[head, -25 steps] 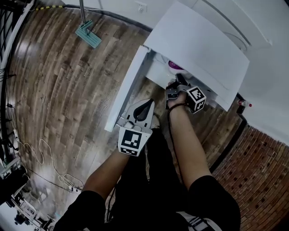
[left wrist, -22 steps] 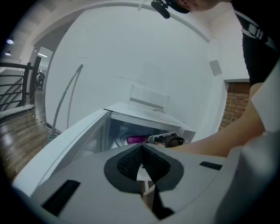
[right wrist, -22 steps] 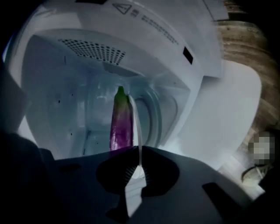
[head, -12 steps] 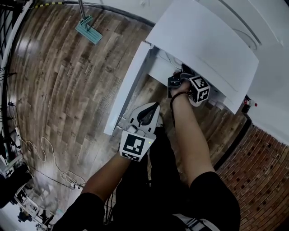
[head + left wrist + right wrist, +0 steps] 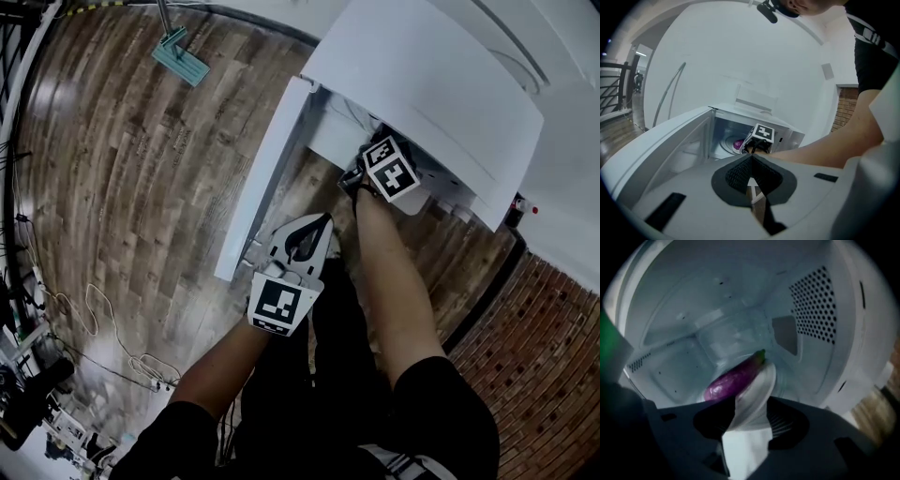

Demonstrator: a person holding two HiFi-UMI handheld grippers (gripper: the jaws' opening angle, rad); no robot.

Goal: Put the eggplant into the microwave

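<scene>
Opening right gripper [image 5: 751, 404] jaws, eggplant [image 5: 732, 381] just beyond them inside the microwave [image 5: 811, 310] (left gripper [image 5: 752, 160] jaws together, empty).

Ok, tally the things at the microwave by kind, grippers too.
eggplant: 1
microwave: 1
grippers: 2 (left gripper shut; right gripper with jaws opening, eggplant between them)
total: 4

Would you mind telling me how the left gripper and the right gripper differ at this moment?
The left gripper has its jaws shut on nothing; the right gripper has jaws opening, the eggplant beyond them, not between. The left gripper is outside the microwave; the right gripper is inside it. Both point toward it.
</scene>
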